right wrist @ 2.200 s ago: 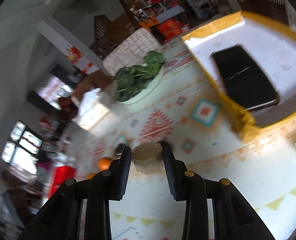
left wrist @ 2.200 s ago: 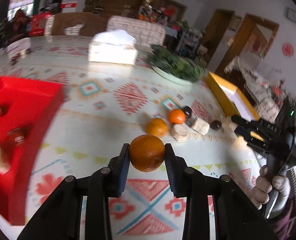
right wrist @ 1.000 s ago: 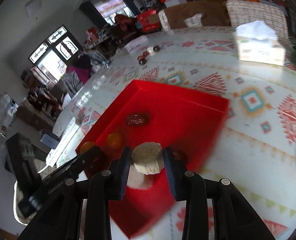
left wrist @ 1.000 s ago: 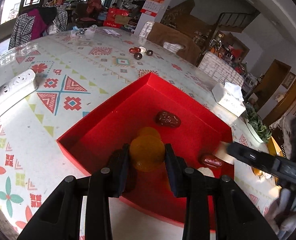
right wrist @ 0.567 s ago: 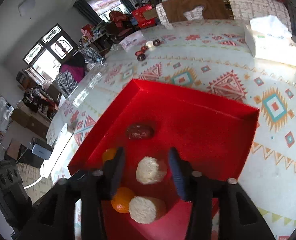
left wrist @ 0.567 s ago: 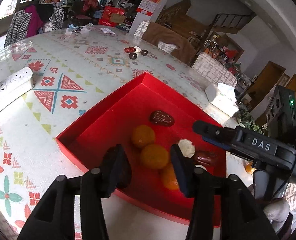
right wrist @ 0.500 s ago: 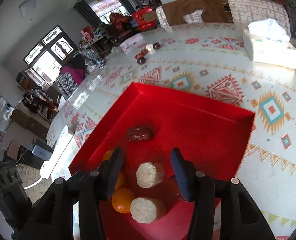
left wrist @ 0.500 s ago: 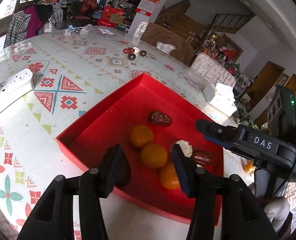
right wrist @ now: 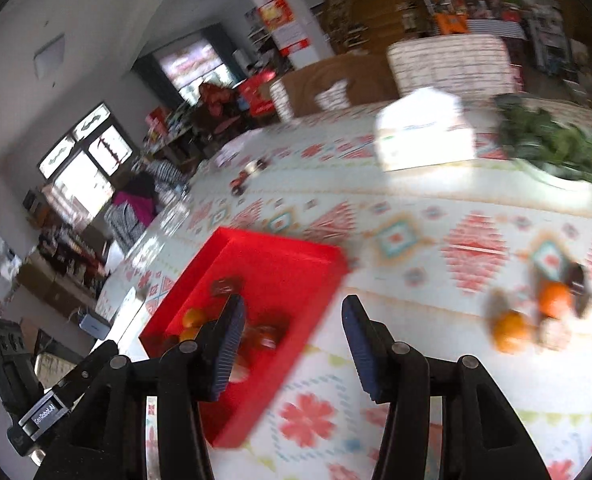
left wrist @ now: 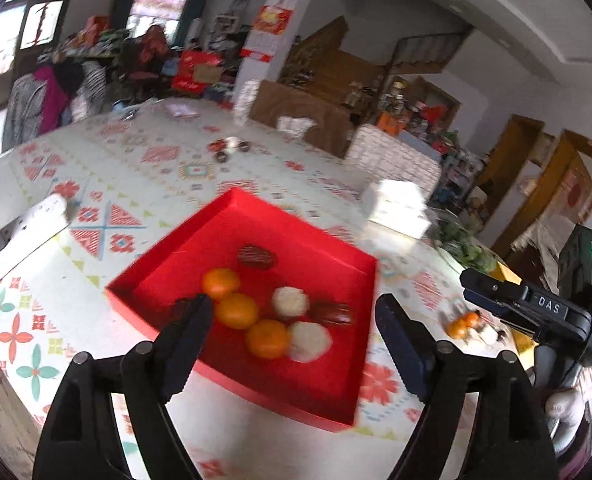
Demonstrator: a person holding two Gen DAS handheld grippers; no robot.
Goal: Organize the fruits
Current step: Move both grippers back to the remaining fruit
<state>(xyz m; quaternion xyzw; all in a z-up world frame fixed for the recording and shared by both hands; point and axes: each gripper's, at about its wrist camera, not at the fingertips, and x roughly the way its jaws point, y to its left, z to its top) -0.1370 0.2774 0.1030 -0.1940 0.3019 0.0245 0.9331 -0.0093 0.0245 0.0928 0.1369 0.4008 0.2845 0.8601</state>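
Motion blur softens both views. In the right wrist view the red tray (right wrist: 279, 264) is smeared, and its near part and the fruit in it are partly hidden behind the right gripper (right wrist: 291, 336) fingers; what kinds of fruit lie there cannot be told. The loose fruit (right wrist: 536, 316) on the tablecloth (right wrist: 416, 208) is streaked into orange and dark smudges. In the left wrist view a dark item (left wrist: 179, 308) sits behind the left finger, unidentifiable, and the distant small pieces (left wrist: 474, 326) are too tiny to name.
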